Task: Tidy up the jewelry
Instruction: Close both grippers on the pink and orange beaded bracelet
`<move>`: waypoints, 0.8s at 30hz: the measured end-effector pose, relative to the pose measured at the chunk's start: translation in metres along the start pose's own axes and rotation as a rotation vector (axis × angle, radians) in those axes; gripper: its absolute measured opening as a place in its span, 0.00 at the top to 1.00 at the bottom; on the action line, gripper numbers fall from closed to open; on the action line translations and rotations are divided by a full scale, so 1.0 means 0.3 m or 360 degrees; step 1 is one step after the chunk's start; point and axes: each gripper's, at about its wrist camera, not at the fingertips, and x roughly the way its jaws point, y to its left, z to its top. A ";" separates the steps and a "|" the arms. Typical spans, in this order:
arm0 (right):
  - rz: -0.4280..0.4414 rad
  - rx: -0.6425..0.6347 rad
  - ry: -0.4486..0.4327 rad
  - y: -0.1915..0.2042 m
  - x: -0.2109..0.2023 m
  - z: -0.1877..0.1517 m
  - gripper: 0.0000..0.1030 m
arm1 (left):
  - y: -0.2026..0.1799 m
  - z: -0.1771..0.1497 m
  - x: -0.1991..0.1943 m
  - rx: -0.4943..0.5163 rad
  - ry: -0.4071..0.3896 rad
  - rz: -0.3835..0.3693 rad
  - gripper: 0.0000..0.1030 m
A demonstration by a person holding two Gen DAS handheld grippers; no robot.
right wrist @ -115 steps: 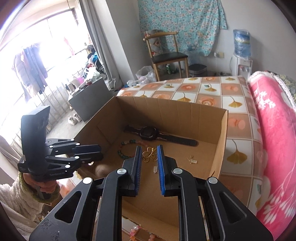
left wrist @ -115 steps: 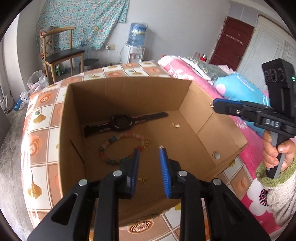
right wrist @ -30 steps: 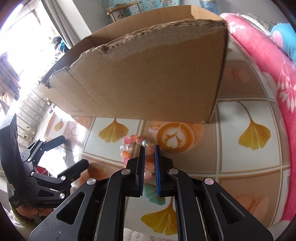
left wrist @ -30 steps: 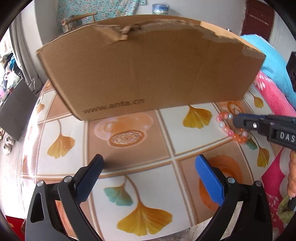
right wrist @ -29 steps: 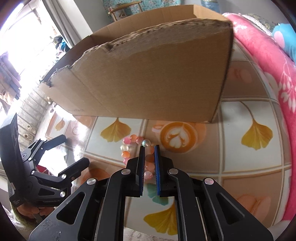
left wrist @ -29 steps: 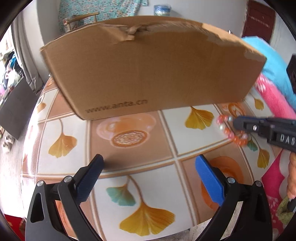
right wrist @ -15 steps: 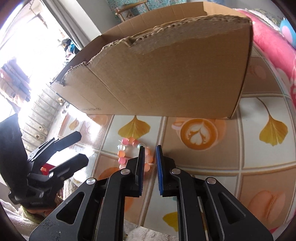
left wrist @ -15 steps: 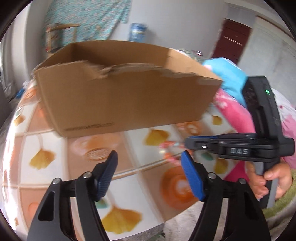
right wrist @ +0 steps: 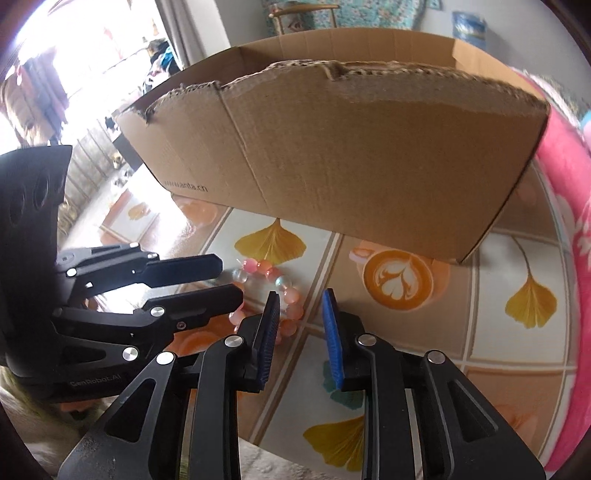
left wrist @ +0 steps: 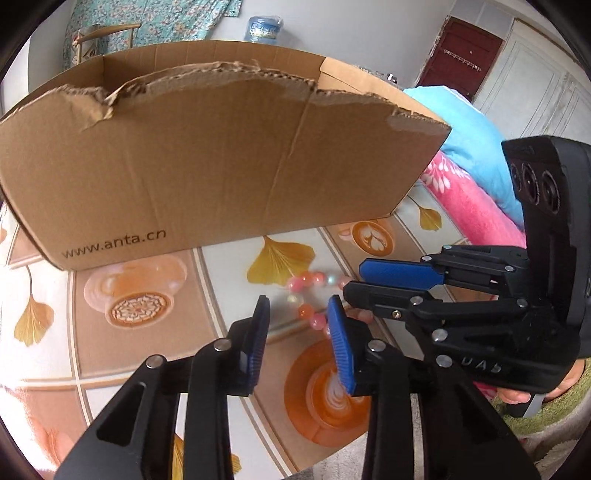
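A bracelet of pink, orange and clear beads (left wrist: 306, 284) (right wrist: 266, 271) lies on the patterned tablecloth in front of the cardboard box (left wrist: 221, 166) (right wrist: 332, 155). My left gripper (left wrist: 297, 325) (right wrist: 232, 280) reaches it from the left. Its jaws are closing around the bracelet's near beads, and the pads are still off them. My right gripper (right wrist: 300, 310) (left wrist: 352, 280) hovers over the bracelet's right side, jaws a little apart and gripping nothing. The box's inside is hidden behind its torn front wall.
A pink flowered blanket (left wrist: 472, 199) (right wrist: 565, 177) and a blue pillow (left wrist: 472, 129) lie to the right of the table. The table's front edge (left wrist: 332, 458) runs just below both grippers. A chair (left wrist: 103, 33) and a water dispenser (left wrist: 264, 27) stand behind the box.
The left gripper's jaws have narrowed from wide open, and it has swung right over the bracelet. The right gripper's jaws have parted slightly. Both views have tilted up.
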 end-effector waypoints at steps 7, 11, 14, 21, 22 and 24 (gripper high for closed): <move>-0.0034 -0.0128 -0.0019 0.053 0.040 0.004 0.88 | -0.017 0.020 0.023 0.0059 0.0007 0.0009 0.69; -0.0027 -0.0126 -0.0029 0.046 0.039 0.001 0.93 | -0.055 0.013 0.035 0.0191 -0.0013 0.0133 0.76; -0.0034 -0.0103 -0.0048 0.026 0.025 -0.006 0.93 | -0.066 0.013 0.042 0.0217 -0.0011 0.0155 0.90; -0.0075 -0.0071 -0.0142 0.018 -0.059 0.001 0.93 | -0.092 0.018 -0.009 0.0267 -0.0089 0.0139 0.91; -0.0084 -0.0074 -0.0163 0.022 -0.083 0.007 0.93 | -0.101 0.025 -0.043 0.0283 -0.0128 0.0129 0.91; -0.0076 -0.0079 -0.0213 0.034 -0.132 0.021 0.93 | -0.116 0.041 -0.107 0.0305 -0.0202 0.0114 0.91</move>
